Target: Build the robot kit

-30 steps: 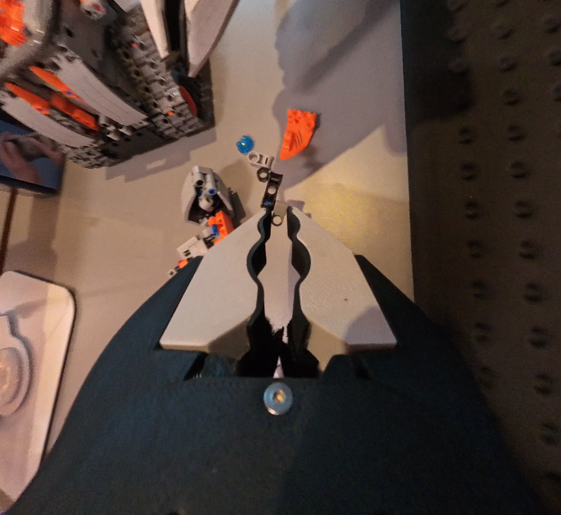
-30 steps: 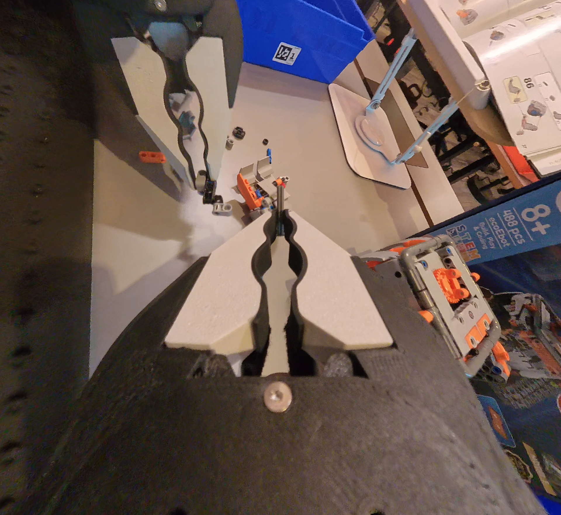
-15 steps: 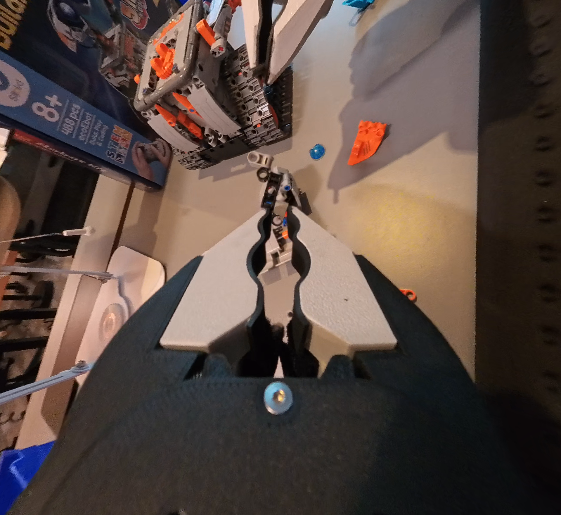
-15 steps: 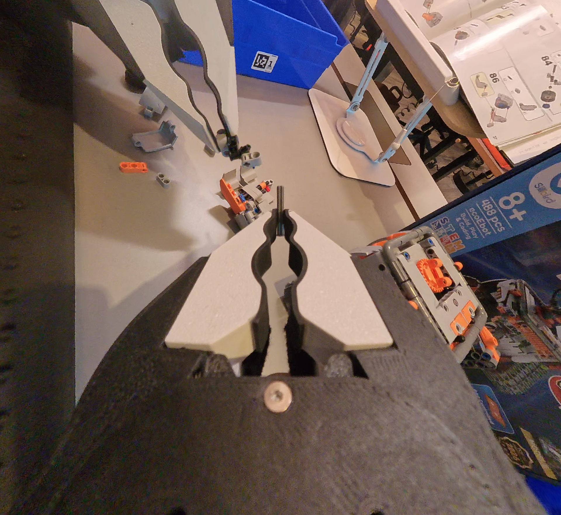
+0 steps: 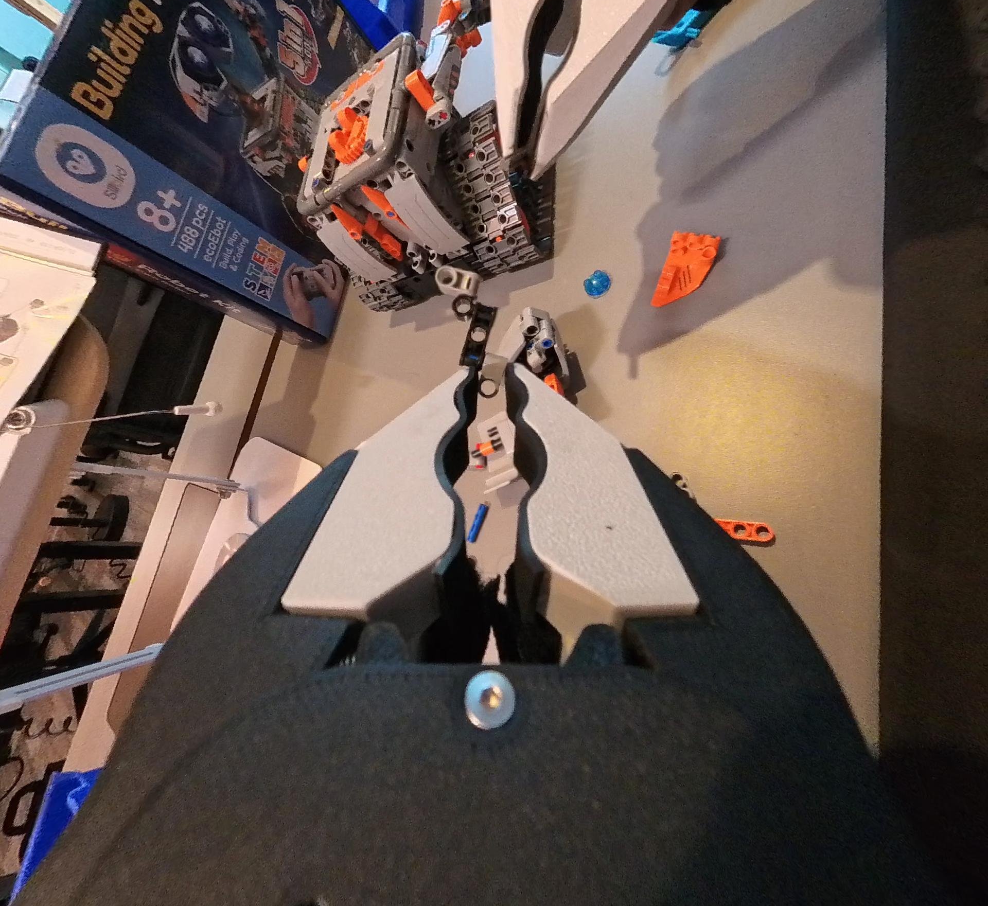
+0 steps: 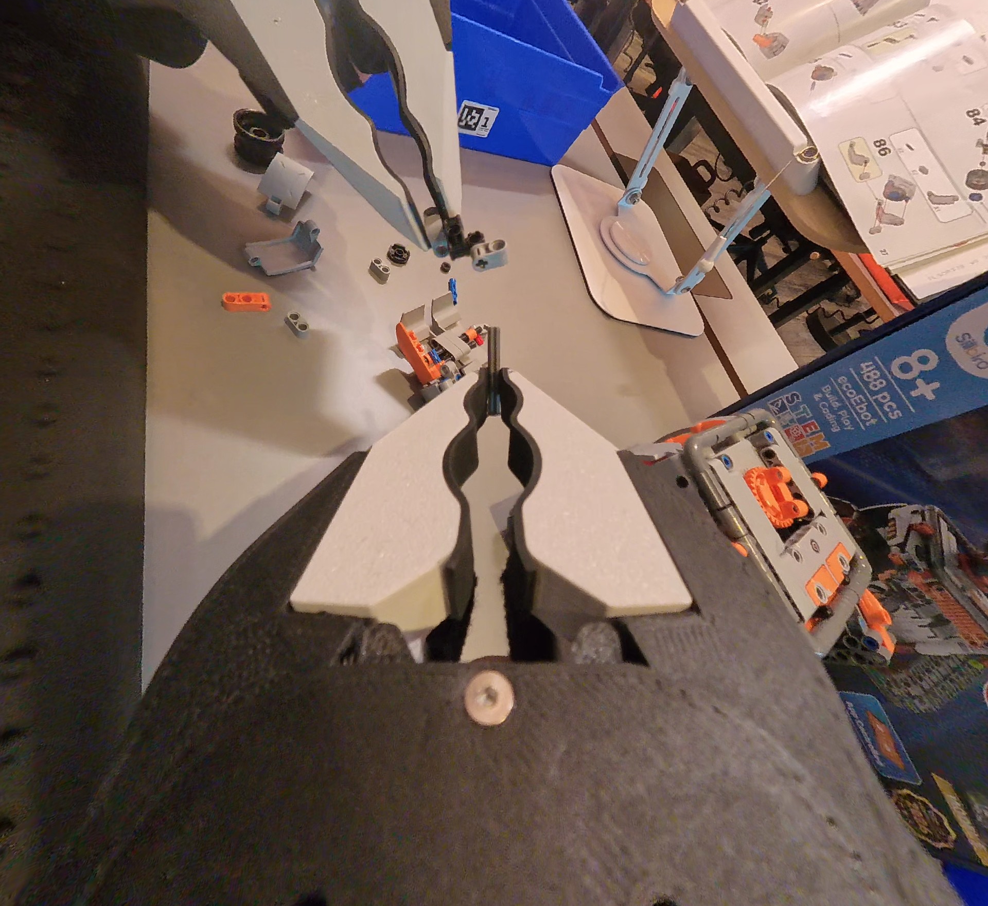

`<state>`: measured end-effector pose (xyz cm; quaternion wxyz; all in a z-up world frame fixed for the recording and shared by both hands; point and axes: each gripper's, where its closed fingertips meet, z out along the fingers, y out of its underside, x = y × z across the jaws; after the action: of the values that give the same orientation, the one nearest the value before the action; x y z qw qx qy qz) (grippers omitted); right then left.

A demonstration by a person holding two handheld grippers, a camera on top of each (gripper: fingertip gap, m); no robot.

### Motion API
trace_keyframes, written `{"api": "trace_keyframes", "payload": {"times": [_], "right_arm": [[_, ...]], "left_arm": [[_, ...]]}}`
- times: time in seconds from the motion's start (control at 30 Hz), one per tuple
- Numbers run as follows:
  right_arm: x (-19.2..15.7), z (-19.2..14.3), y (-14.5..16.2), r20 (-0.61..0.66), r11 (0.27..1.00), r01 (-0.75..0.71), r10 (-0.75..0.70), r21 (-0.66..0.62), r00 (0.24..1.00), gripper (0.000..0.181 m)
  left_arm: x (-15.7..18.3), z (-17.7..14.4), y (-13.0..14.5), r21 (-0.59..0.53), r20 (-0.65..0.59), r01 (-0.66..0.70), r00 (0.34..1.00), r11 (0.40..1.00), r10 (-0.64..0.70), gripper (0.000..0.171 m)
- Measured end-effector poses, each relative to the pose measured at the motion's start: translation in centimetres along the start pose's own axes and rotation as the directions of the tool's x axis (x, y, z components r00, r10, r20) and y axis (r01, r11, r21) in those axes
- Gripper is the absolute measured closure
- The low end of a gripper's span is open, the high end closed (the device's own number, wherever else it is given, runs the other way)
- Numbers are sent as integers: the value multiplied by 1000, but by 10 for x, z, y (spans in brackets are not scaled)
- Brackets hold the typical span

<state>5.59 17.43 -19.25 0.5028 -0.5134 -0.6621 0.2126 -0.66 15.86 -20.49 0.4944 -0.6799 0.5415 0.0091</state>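
Observation:
My left gripper (image 5: 487,372) is shut on a small chain of pieces: a grey piece at the tips, a black beam (image 5: 477,332) and a light grey connector (image 5: 457,280) at the far end. It hangs above the table, and the right wrist view shows it too (image 6: 435,239). My right gripper (image 6: 494,375) is shut on a thin black axle (image 6: 493,354) that sticks out past the tips. A small grey and orange sub-assembly (image 6: 433,346) lies on the table just beyond it, also seen in the left wrist view (image 5: 540,340). In that view the right gripper (image 5: 526,169) hangs beside a tracked robot model (image 5: 406,175).
Loose pieces lie around: an orange wedge (image 5: 684,265), a blue stud (image 5: 597,284), an orange beam (image 6: 246,299), grey panels (image 6: 286,255) and a black wheel (image 6: 258,134). A blue bin (image 6: 524,78), a booklet stand (image 6: 604,217), a kit box (image 6: 882,399) and a dark studded plate (image 5: 935,292) border the table. My right fingertips sit around 7 centimetres from my left ones. From the right gripper's tips to the blue stud (image 5: 597,284) is close to 11 centimetres.
Both grippers have drawn back and risen, so more of the table shows. The left gripper's chain moved from near the orange wedge toward the robot model. Both stay shut on their pieces.

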Motion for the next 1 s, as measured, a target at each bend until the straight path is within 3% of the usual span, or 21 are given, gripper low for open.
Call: {"api": "trace_keyframes", "payload": {"times": [1.0], "right_arm": [[-2,0,-5,10,1000,-5,5,30,1000,180]], "left_arm": [[-21,-4,-2,6,60,-19,998,1000,19,164]]}}
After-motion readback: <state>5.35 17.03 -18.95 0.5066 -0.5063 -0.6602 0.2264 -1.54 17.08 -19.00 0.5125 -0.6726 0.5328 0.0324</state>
